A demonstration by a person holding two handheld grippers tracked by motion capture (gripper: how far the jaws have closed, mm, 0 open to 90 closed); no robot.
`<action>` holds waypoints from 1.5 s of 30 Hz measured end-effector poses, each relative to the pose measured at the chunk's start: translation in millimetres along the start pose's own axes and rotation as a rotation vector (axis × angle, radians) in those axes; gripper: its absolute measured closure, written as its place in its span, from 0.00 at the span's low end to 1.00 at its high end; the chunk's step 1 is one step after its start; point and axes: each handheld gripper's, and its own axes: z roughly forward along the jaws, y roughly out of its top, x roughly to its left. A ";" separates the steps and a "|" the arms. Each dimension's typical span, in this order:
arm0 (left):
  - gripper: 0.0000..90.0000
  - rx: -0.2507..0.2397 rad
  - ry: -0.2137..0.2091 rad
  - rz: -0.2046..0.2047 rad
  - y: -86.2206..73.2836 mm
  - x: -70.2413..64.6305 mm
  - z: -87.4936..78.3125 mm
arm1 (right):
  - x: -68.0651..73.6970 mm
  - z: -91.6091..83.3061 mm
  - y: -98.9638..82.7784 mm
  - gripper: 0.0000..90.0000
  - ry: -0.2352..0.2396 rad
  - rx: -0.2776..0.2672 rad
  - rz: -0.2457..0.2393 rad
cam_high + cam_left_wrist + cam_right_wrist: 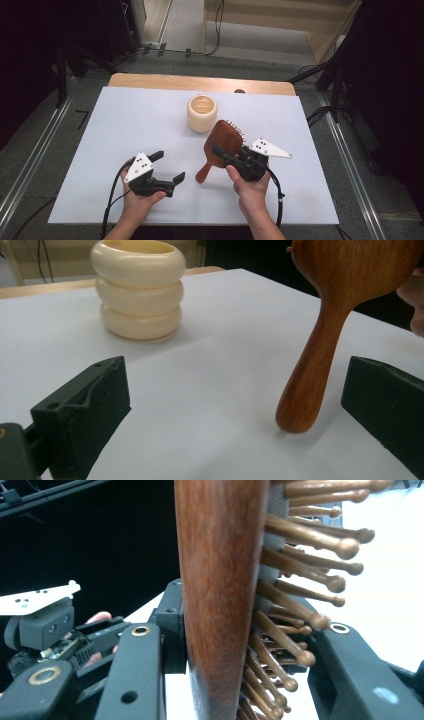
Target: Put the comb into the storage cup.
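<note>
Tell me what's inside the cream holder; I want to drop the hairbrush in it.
The cream holder looks hollow, with an open top and bare inner wall. Its bottom is hidden by the rim. The hairbrush is outside it.

A wooden paddle hairbrush (220, 147) with a reddish-brown back and round-tipped wooden bristles (300, 580) stands tilted, its handle end touching the white table cover (210, 390). Its head is raised, the bristles facing away toward the table's far right.
</note>
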 end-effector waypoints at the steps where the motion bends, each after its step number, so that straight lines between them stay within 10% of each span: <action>1: 0.00 0.005 0.005 0.003 -1.0 2.5 -3.4 | 0.0 0.0 0.0 0.61 0.000 0.000 0.000; 45: 0.00 -0.040 0.264 -0.073 -27.6 94.7 -103.5 | -27.5 0.4 36.4 0.61 -0.053 -0.007 -0.075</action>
